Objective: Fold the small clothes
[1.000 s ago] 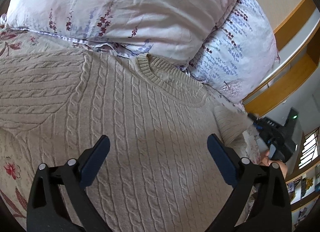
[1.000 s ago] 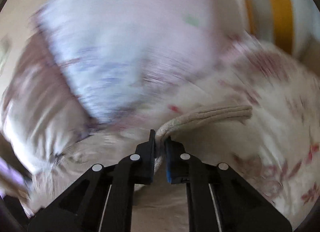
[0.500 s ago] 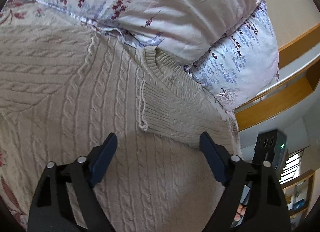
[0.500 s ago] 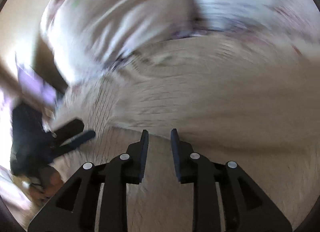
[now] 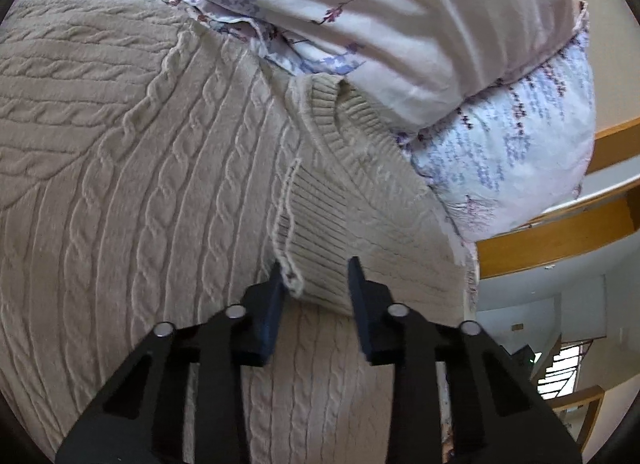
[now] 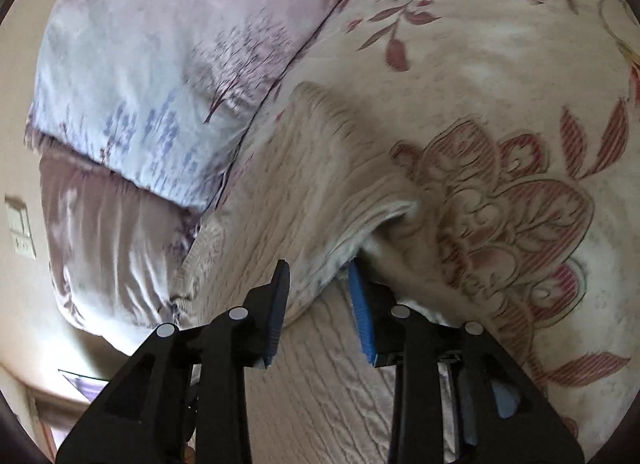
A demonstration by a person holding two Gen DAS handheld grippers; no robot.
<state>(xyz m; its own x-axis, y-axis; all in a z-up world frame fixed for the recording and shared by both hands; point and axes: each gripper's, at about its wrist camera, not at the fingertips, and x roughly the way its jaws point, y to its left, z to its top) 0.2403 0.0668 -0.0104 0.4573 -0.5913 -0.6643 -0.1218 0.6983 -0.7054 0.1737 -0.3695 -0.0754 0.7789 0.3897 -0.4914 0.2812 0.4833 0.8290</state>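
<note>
A beige cable-knit sweater (image 5: 152,168) lies flat on the bed, its ribbed neck (image 5: 340,120) against the pillows. One sleeve is folded across the chest, and its ribbed cuff (image 5: 316,240) lies between the fingers of my left gripper (image 5: 316,276), which is partly open and not clamped. In the right wrist view the sweater (image 6: 280,192) shows its folded side edge. My right gripper (image 6: 318,280) is partly open with that folded edge (image 6: 348,240) between its fingers.
Two floral pillows (image 5: 420,12) (image 6: 160,64) lie at the head of the bed. A flowered bedspread (image 6: 500,124) lies under the sweater. A wooden headboard and shelf (image 5: 560,240) stand to the right.
The sleeve has been folded across the chest. My left gripper has narrowed and moved up to the cuff. My right gripper let go of the sleeve and swung to the folded side edge.
</note>
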